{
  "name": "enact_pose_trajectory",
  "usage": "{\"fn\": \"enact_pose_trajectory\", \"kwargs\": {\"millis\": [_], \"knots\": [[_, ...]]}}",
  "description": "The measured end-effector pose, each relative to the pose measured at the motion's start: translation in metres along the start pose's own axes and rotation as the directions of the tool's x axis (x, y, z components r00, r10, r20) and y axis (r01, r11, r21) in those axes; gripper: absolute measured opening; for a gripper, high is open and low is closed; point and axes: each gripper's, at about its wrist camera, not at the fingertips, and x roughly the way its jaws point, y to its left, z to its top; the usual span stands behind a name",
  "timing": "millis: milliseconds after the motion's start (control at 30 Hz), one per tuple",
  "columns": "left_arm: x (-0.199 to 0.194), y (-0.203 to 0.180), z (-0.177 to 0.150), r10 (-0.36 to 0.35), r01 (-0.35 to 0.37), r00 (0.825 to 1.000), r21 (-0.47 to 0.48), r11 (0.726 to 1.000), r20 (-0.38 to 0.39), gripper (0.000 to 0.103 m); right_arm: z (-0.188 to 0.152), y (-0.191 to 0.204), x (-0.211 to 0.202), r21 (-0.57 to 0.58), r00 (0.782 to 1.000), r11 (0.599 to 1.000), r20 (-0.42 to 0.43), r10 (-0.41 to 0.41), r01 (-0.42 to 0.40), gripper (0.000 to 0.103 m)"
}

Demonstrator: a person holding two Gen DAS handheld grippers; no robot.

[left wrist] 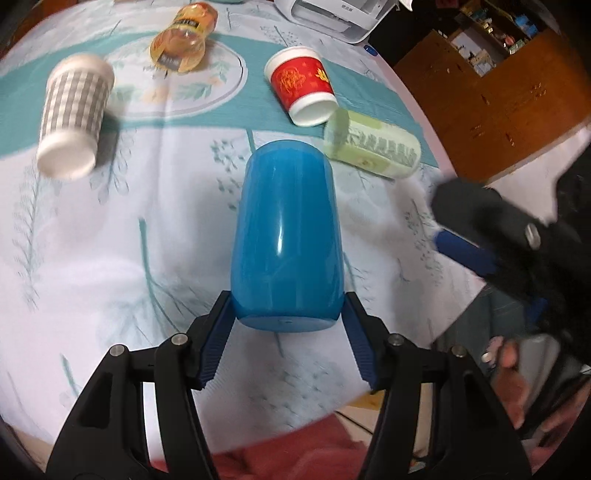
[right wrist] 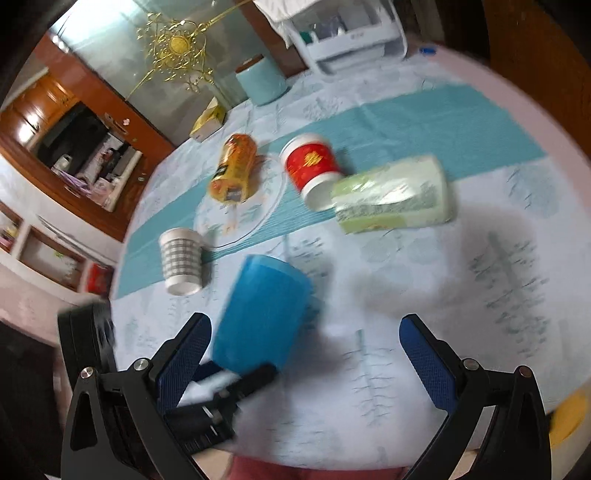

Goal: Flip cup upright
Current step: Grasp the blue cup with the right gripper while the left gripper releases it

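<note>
Blue cup [left wrist: 284, 236] mouth hidden, right tool [left wrist: 480, 236] motion-blurred, printer [left wrist: 332, 14] cropped

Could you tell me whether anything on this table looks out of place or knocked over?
Yes: the red cup, checked cup, green cup and orange bottle all lie on their sides. The blue cup is tilted, gripped at its base by the left hand-held gripper.

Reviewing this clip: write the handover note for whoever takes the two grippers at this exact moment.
Left gripper: shut on the blue cup, gripping near its closed base, open end pointing away.
Right gripper: open, holding nothing, beside the blue cup.
On the table: checked cup, red cup, green cup and orange bottle, all lying on their sides.
Done: blue cup grasped.
Left: turn it mouth-up and set it down; the others remain unflipped.
</note>
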Motion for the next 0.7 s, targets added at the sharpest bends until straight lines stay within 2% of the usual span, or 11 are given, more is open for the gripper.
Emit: {"fn": "enact_pose_trajectory", "kwargs": {"millis": [67, 167, 267, 467, 600, 700], "knots": [[-0.002, -0.004, -0.004, -0.025, 0.025, 1.0, 0.006, 1.0, 0.006, 0.056, -0.002, -0.001, 0.006, 0.017, 0.999, 0.999, -0.001, 0.039, -0.039, 0.103], [-0.015, -0.007, -0.007, -0.009, 0.009, 1.0, -0.007, 1.0, 0.016, 0.057, -0.004, 0.001, 0.013, 0.024, 0.999, 0.999, -0.019, 0.035, -0.034, 0.103], [-0.026, -0.009, -0.009, -0.035, 0.034, 0.999, 0.026, 0.999, 0.015, 0.059, 0.001, 0.006, 0.029, 0.004, 0.998, 1.0, -0.059, 0.02, -0.02, 0.103], [-0.043, 0.0, -0.013, 0.043, -0.044, 0.999, 0.064, 0.997, 0.015, 0.059, 0.001, 0.005, 0.061, 0.002, 0.991, 0.998, -0.117, -0.061, 0.062, 0.103], [-0.049, 0.009, -0.015, 0.167, -0.171, 0.984, 0.072, 0.983, 0.058, 0.059, 0.001, 0.007, 0.083, -0.025, 0.981, 0.991, -0.138, -0.135, 0.133, 0.103], [-0.05, 0.022, -0.015, 0.14, -0.141, 0.989, 0.032, 0.989, 0.044, 0.059, 0.002, 0.006, 0.093, -0.035, 0.978, 0.987, -0.139, -0.158, 0.154, 0.097]]}}
